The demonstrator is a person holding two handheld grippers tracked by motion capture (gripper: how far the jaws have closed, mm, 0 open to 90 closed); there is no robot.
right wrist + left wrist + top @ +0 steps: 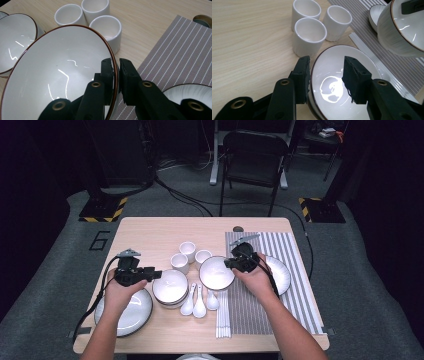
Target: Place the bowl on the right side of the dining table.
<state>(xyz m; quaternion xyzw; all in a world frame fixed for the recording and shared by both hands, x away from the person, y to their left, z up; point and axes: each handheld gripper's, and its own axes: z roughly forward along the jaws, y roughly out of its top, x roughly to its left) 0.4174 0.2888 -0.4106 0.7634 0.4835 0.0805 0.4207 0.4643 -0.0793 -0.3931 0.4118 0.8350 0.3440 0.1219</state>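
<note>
- Two grippers are at work, so I start at the left: my left gripper (325, 77) hangs released over the stack of bowls (170, 287), one jaw outside the top rim and one over the inside, pads off the china. I judge it is lined up to take that rim.
- Left plate (125, 312) lies near the tabletop (150, 232) edge, partly under my left hand (120, 292), out of the way for now.
- Three cups (310, 37) stand bunched just beyond the stack, close but apart from it, leaving room to lift a bowl.
- Spoons (199, 302) and chopsticks (223, 315) lie in a row between stack and mat, likely waiting to be laid out.
- Lifted bowl (57, 75) sits tilted in my right gripper (115, 75), which is clenched on its brown rim, one pad inside and one outside; a thin rim is the only edge such jaws can pinch.
- Striped mat (185, 50) lies right of that bowl, bearing another plate (280, 272); I judge the bowl is bound for it.
</note>
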